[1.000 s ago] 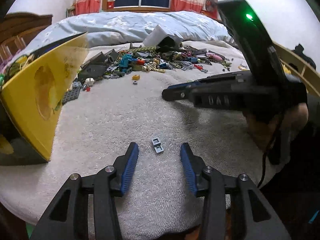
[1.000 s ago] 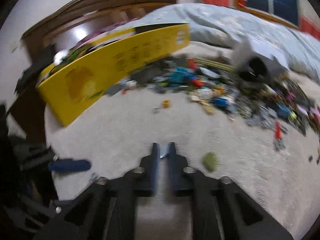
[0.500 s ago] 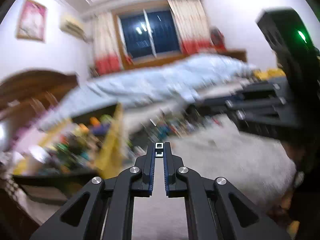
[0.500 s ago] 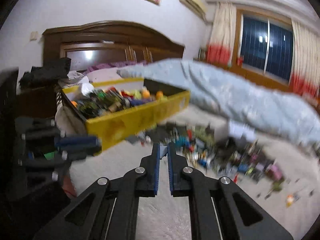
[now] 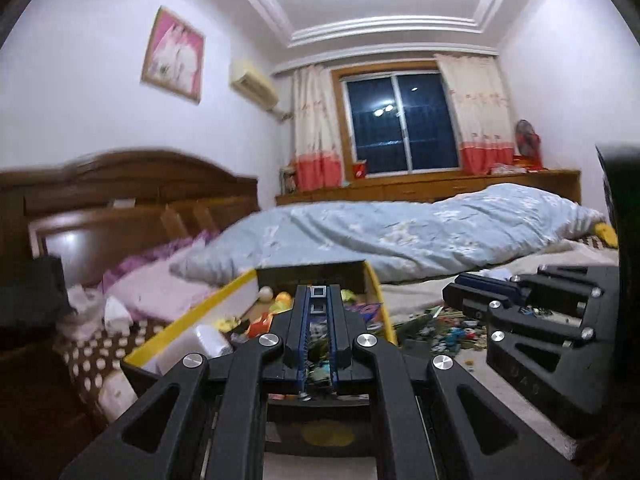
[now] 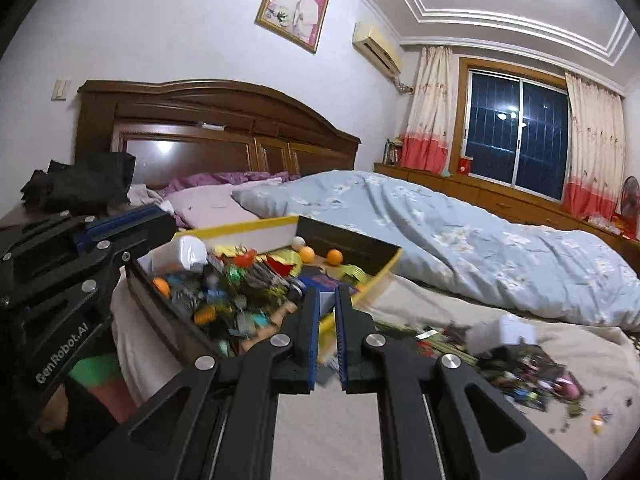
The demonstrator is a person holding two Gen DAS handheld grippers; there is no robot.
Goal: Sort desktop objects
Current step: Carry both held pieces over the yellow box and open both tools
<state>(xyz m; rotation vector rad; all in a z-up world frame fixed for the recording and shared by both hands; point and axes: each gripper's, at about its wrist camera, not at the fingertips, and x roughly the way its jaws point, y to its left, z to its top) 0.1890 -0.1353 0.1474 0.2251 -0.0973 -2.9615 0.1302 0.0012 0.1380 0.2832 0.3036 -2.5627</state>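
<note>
Left wrist view. Left gripper (image 5: 319, 294): jaws have just been closing and are now clenched on a small grey brick (image 5: 319, 291), pinched at the very tips. It is held up in front of the yellow box (image 5: 192, 316), whose open top shows mixed toys, small balls and a white packet. The right gripper (image 5: 472, 292) enters from the right, over the loose pile of pieces (image 5: 444, 328) on the pale cloth.

Right wrist view. Right gripper (image 6: 328, 294): jaws close together with a narrow gap; whether anything sits between the tips cannot be told here, as the box contents show through the gap. Its tips lie over the near edge of the yellow box (image 6: 384, 276). Left gripper (image 6: 120, 224) appears at the left, beside the box's far corner. Loose pile (image 6: 520, 360) remains on the cloth to the right.

Step in hand, as judged: carrying picked pieces to the box. Next move calls for bringing the tips clearly over the box's open interior, then parting the jaws so the brick drops inside rather than on the rim.
</note>
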